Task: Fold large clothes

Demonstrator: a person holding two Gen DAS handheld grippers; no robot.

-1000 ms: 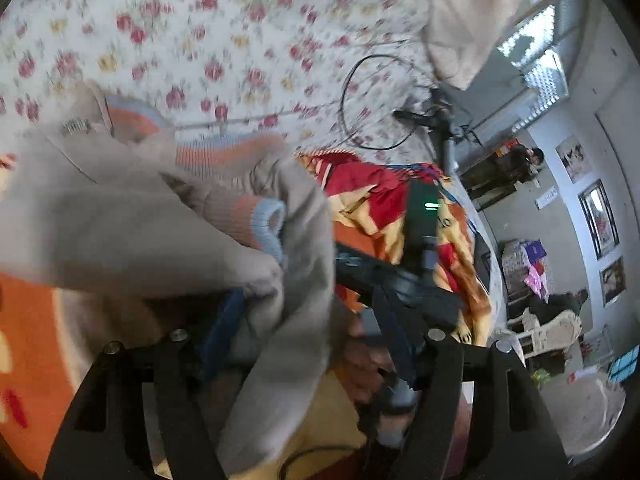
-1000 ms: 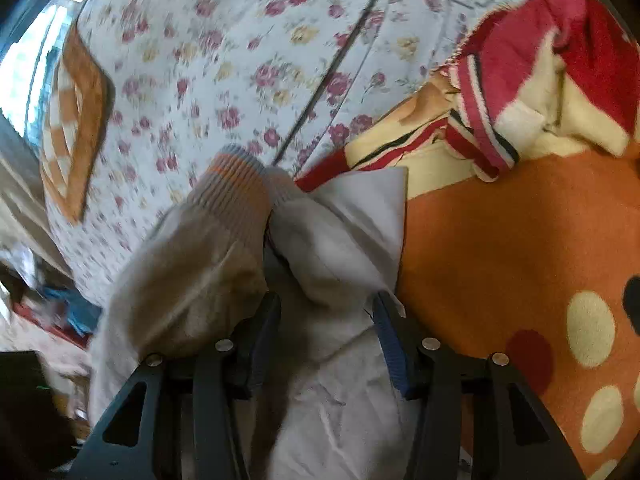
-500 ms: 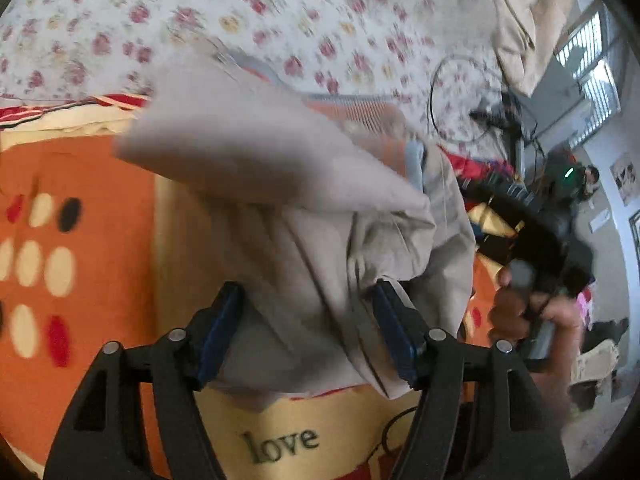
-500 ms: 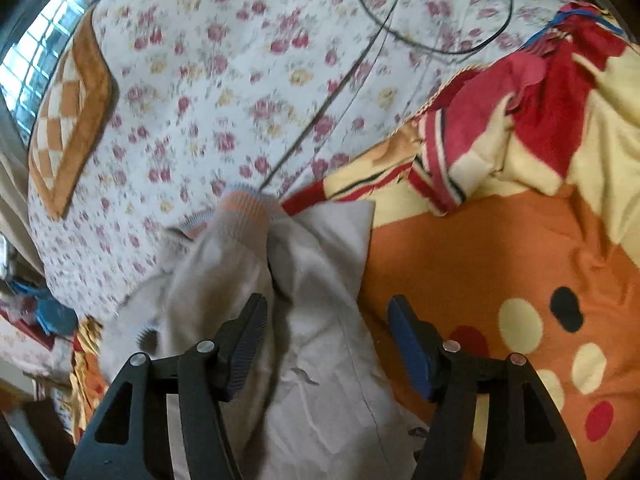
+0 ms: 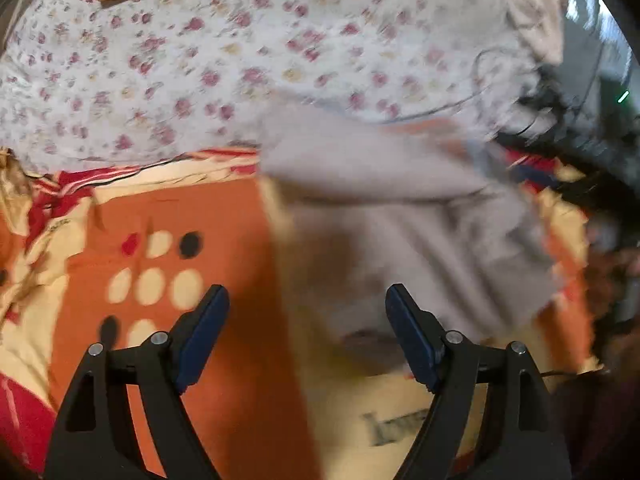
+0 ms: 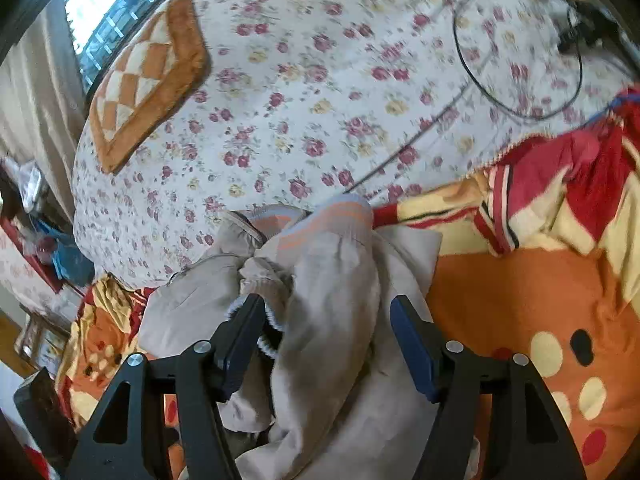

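Right wrist view: right gripper [image 6: 326,342] jaws opening, grey jacket [image 6: 332,280] loose btwn pads; left gripper [image 5: 306,338] jaws opening, empty, over orange blanket [image 5: 224,220].

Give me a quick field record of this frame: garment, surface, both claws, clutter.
garment: grey jacket with orange-and-blue striped cuffs, bunched in a heap, not yet folded flat
surface: orange dotted blanket over a floral bedsheet
left claw: jaws opening, nothing between the pads, jacket lies just ahead
right claw: jaws opening, jacket fabric between the fingers, pads not pressing on it
clutter: checkered orange cushion and looped black cable on the sheet
image quality: left wrist view motion-blurred
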